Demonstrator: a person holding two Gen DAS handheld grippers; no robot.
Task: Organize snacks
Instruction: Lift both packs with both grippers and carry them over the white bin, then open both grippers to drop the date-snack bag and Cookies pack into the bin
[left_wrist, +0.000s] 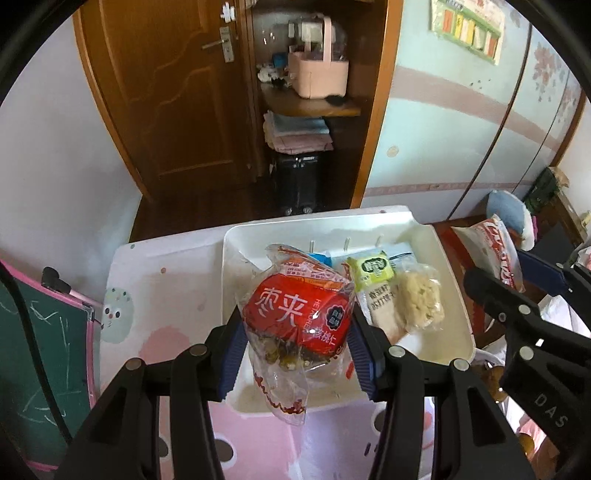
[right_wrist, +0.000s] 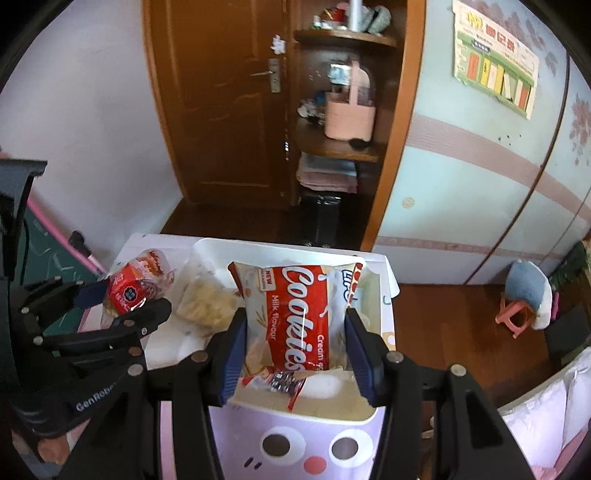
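- While two packets hang in the air, part of the sorting is done: a green-labelled packet (left_wrist: 373, 271) and a clear bag of pale crumbly snack (left_wrist: 421, 301) lie in the white plastic tray (left_wrist: 458, 317) at centre frame.
- Left claw (left_wrist: 295, 354): clamped on a clear bag with a red label (left_wrist: 299, 317), above the tray's near left corner.
- Right claw (right_wrist: 293, 345): clamped on a red-and-cream cookie packet (right_wrist: 295, 314), above the tray.
- Remaining, by judgement: both held packets go down on the patterned surface (left_wrist: 155, 295) or in the tray.

Black hand-held gripper (left_wrist: 297, 343), blue ribbed pads (left_wrist: 232, 360), silver screws, white lettering.
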